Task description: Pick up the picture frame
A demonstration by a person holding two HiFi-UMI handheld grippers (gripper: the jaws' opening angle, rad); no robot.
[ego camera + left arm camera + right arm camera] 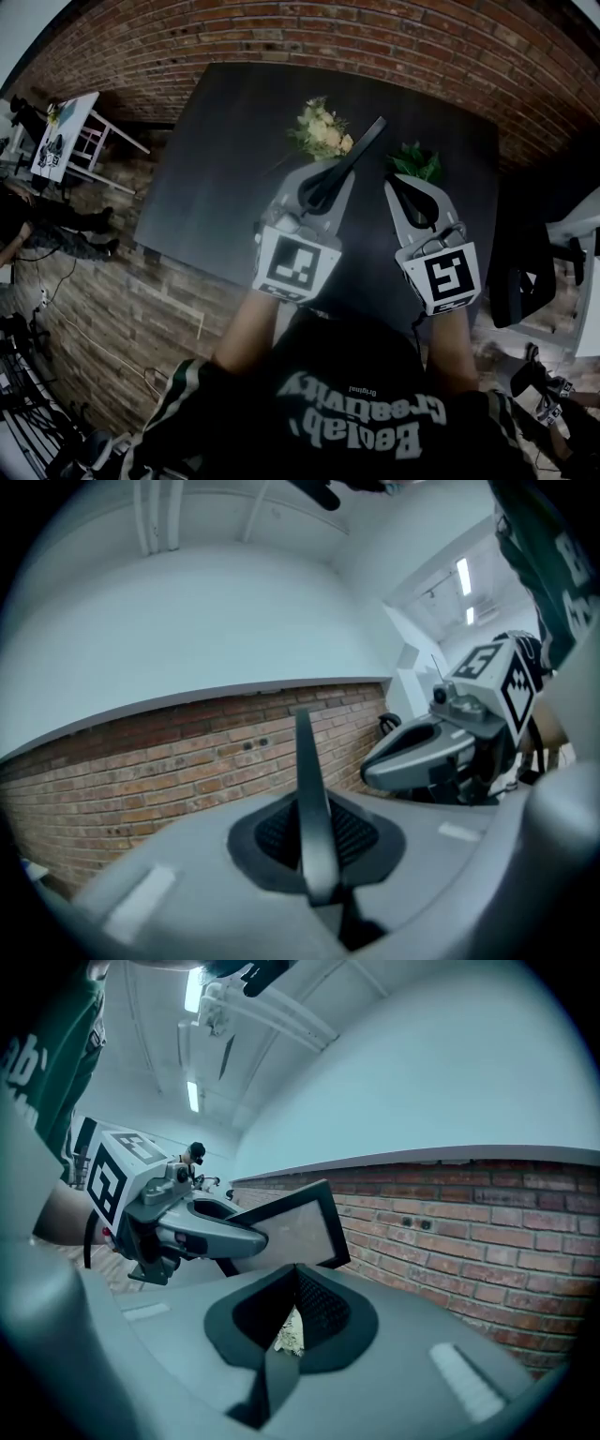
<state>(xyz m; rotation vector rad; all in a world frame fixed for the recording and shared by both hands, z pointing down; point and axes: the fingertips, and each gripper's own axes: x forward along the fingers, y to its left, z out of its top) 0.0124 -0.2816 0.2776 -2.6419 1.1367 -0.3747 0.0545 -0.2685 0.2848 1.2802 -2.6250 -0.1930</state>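
A black picture frame (361, 150) shows edge-on in the head view, held up above the dark table (225, 178). My left gripper (326, 186) is shut on its lower edge. In the left gripper view the frame (309, 789) stands as a thin dark bar between the pads. The right gripper view shows the frame's pale face and dark border (292, 1227), with the left gripper (202, 1230) clamped on it. My right gripper (398, 185) hovers just to the right of the frame, shut with nothing in it.
A bunch of pale flowers (322, 131) and a green plant (417, 161) lie on the table beyond the grippers. A brick wall (141, 771) runs behind. A white table (66, 136) stands at the left and a dark chair (525, 277) at the right.
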